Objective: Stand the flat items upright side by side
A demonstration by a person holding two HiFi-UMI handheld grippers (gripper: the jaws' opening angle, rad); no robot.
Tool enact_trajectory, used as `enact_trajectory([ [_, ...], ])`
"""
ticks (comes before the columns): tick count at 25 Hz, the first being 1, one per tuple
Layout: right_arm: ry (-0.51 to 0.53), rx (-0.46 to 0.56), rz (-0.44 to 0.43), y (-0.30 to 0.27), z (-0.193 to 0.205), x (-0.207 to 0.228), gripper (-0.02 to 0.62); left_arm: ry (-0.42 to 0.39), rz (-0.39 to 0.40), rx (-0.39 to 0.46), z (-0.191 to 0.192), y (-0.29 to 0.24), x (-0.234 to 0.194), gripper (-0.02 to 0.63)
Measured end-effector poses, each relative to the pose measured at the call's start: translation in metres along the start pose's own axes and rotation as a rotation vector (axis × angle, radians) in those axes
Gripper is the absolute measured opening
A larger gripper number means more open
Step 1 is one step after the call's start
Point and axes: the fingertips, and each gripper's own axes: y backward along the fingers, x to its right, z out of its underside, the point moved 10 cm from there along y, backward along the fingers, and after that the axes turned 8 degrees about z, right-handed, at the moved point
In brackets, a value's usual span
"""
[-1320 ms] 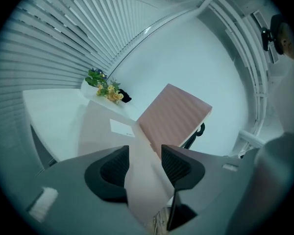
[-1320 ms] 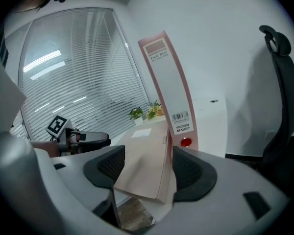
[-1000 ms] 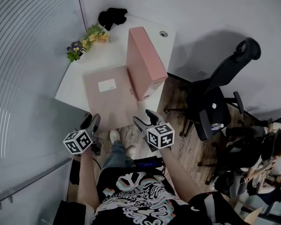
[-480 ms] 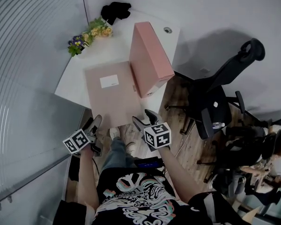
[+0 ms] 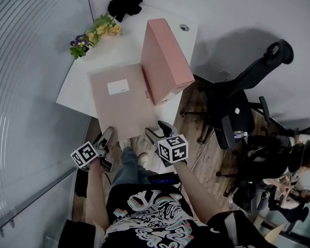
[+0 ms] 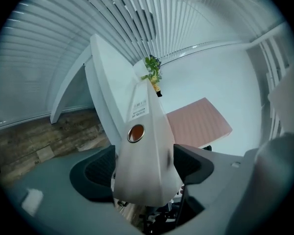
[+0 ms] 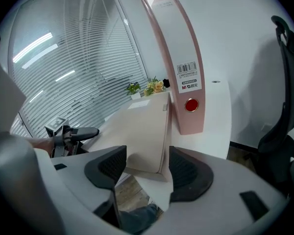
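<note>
Here, upright pink binder (image 7: 178,48) with barcode (image 7: 188,68) and M&G spine label (image 7: 189,87).

White bench (image 5: 119,56), corner-ish shape, wood floor (image 5: 206,164) under it. 2 pink binders sit on it. The flat binder (image 5: 121,105) lies face up with a small white label showing, and its near end sticks out past the bench's front edge. Right up against its right side stands the upright binder (image 5: 163,61) – on end, spine toward the front edge. A little bunch of flowers (image 5: 93,35) sits at the far left edge, some black bundle (image 5: 125,6) – can't tell what it is – at the far corner, and a round grommet (image 5: 184,28) is set into the top near the far right corner.
</note>
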Motion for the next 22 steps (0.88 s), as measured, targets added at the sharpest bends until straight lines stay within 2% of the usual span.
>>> enact_trajectory([
  [9, -0.019, -0.002, -0.011, -0.001, 0.004, -0.001, 0.261, 0.033, 0.029, -0.049, 0.006, -0.005, -0.004, 0.355],
  [16, -0.045, 0.001, -0.010, -0.002, 0.005, 0.001, 0.268, 0.050, 0.038, -0.040, 0.006, -0.003, 0.000, 0.337],
  [22, -0.075, -0.012, -0.028, -0.004, 0.005, 0.001, 0.268, 0.032, 0.040, -0.038, 0.001, 0.002, 0.007, 0.328],
])
